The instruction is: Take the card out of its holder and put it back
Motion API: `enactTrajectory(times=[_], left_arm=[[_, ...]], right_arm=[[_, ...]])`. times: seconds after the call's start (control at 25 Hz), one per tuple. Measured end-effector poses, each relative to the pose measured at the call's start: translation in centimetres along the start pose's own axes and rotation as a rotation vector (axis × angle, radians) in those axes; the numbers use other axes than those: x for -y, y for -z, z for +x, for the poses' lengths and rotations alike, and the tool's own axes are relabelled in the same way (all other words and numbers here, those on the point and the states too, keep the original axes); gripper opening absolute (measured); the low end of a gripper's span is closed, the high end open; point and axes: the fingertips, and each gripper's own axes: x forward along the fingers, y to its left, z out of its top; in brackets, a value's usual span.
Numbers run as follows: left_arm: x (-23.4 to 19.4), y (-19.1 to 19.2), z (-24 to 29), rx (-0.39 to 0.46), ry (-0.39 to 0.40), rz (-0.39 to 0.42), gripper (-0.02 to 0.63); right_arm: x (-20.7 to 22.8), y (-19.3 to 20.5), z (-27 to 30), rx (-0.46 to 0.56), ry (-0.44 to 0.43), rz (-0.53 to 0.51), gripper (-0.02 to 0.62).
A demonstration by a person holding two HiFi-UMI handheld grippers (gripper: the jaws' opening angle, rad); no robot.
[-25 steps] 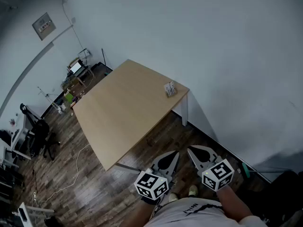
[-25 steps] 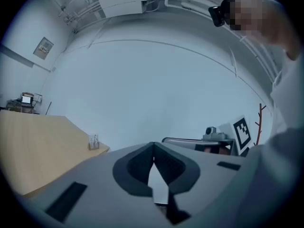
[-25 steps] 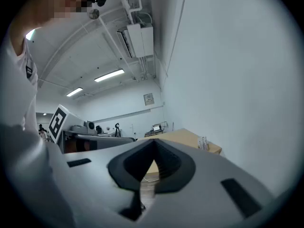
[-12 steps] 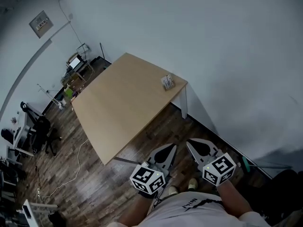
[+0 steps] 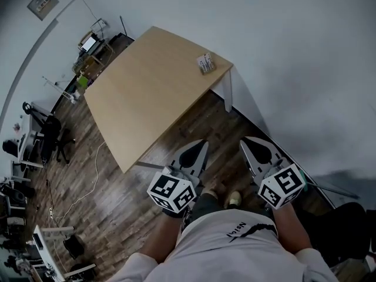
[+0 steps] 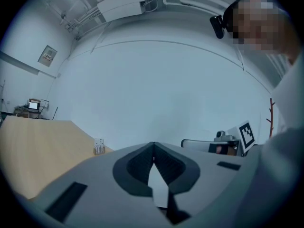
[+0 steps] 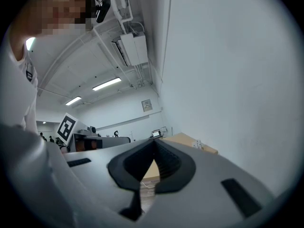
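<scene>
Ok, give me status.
Left gripper, right gripper both shut, empty. Card holder on table corner by wall, well ahead. No obstacle seen.

Readable text: none is made out with certainty in any view.
Shirt (image 5: 235,232): a short dark word is printed on the white cloth, seen upside down; its letters are not resolved.
Left gripper (image 5: 204,142) cube (image 5: 171,192): square black-and-white code markers are borne, without letters or numbers.
Right gripper (image 5: 243,140) cube (image 5: 282,185): markers of the same kind are borne.
Card holder (image 5: 205,63) on the bench (image 5: 141,98): dark marks are seen on its face, too small to be read.
Wall plaque (image 5: 42,0): the print is too small to be read.
</scene>
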Motion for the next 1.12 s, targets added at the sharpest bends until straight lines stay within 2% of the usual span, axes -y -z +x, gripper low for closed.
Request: enactTrajectory(times=[0.24,0.52,1.12], left_arm=[[-1.1,-0.1,2.3,-0.008,0.016,0.008,0.014],[-5.6,-0.5,6.5,-0.015,0.049,0.002,0.014],[-23.3,-4.1,16.2,-0.060,0.120,0.045,0.014]], right_arm=[[1.2,0.0,1.7,-0.007,-0.006,0.001,0.014],[3.9,0.1,6.6,-0.019,0.016,-0.009,0.014],[9.1,-1.8,25.3,-0.019,0.088,-0.031,0.014]])
